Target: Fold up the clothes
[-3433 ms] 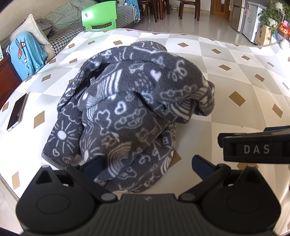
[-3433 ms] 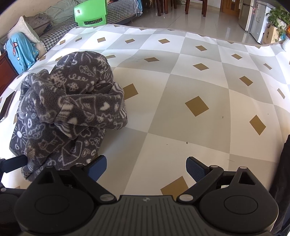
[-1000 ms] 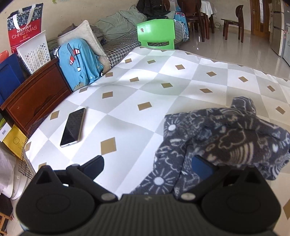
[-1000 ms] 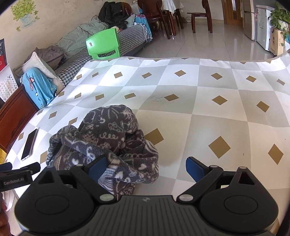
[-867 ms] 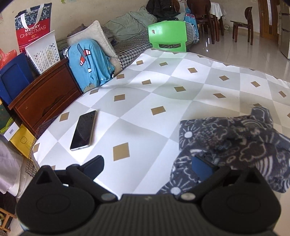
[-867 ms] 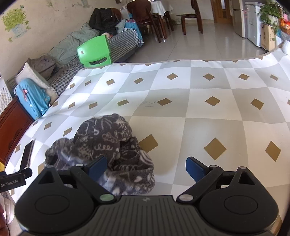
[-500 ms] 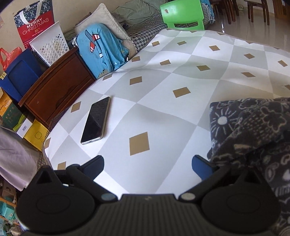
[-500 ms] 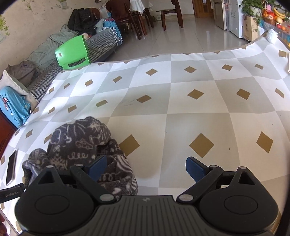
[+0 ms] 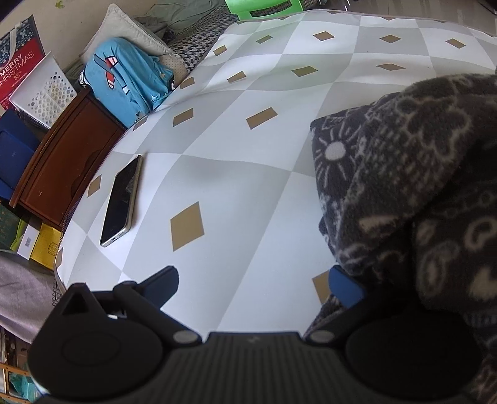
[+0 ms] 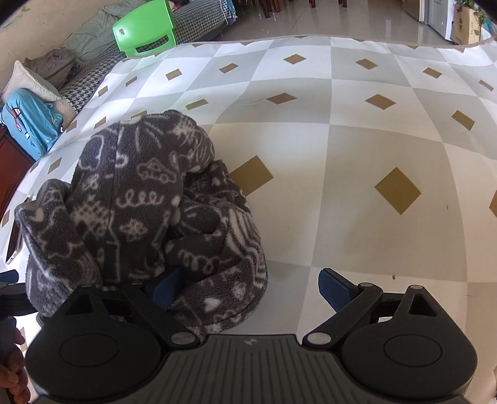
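Two sets of tongs are at work, and both stand with their blue pads spread wide, clamped on nothing. Our left gripper (image 9: 253, 281) sits low over the checked tablecloth (image 9: 236, 149), and its pad (image 9: 343, 286) at four o'clock just touches the near hem of the fleece garment (image 9: 413, 192), which fills that view from one to five o'clock. Our right gripper (image 10: 245, 284) comes at the same fleece garment (image 10: 146, 199) from the other side: its pad (image 10: 164, 286) at eight o'clock is nosed in under a fold of the heap, while the other pad hangs over bare cloth at five o'clock. We judge both are set at the near edge so that each can pinch a corner or hem and draw the bundle open (it is a crumpled mound, not yet laid flat, so folding proper has hardly begun). Both tools are tipped forward and down, nearly level with each other. A hand (image 10: 12, 366) grips the left tool at eight o'clock in the right view. Farther out, a phone (image 9: 121, 202) lies at nine o'clock near the table edge, well apart from the garment, and a green chair (image 10: 144, 29) stands at eleven o'clock beyond the table.
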The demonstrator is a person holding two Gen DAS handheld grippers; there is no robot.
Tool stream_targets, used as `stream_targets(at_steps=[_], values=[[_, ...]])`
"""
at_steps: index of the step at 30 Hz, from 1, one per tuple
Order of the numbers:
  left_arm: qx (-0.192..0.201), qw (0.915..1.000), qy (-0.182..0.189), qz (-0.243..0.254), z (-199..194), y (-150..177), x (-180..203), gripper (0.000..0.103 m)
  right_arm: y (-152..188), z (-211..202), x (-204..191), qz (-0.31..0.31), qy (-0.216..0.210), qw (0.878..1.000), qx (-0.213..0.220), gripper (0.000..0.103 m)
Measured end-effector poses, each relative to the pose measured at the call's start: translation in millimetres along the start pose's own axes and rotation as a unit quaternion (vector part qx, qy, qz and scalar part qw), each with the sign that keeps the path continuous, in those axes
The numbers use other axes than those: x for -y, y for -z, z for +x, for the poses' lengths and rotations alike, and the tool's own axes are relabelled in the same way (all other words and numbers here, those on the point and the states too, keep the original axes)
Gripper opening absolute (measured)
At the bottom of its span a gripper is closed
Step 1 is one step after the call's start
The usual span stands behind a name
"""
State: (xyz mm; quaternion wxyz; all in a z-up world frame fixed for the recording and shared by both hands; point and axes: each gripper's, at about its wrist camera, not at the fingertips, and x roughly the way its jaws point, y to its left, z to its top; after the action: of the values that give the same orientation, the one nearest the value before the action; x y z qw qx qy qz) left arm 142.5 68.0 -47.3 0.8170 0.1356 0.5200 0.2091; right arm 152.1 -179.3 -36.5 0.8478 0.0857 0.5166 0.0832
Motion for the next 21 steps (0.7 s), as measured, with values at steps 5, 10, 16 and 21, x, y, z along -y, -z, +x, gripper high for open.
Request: stream_targets(at_steps=[5, 10, 16, 21], values=[[-0.005, 0.9997, 0.02, -0.013, -0.2, 0.0, 1.4, 0.103, 4.0, 5.4, 8.7, 0.025, -0.014, 0.999, -0.018, 0.094], [0.0, 0.9992, 0.04, -0.008, -4.6, -0.2, 10.1, 0.103, 6.8, 1.8, 16.3, 0.029, -0.01, 0.999, -0.018, 0.094], [0.014, 0.9981, 0.058, 0.014, -15.5, -4.2, 34.9, 0.102, 11.0, -9.1, 32.0, 0.035, 0.003, 0.999, -0.018, 0.093], [0.03, 0.9963, 0.074, 0.03, -26.1, -8.8, 59.5, 0.102, 14.9, -22.6, 47.9, 0.038, 0.019, 0.999, -0.013, 0.091]])
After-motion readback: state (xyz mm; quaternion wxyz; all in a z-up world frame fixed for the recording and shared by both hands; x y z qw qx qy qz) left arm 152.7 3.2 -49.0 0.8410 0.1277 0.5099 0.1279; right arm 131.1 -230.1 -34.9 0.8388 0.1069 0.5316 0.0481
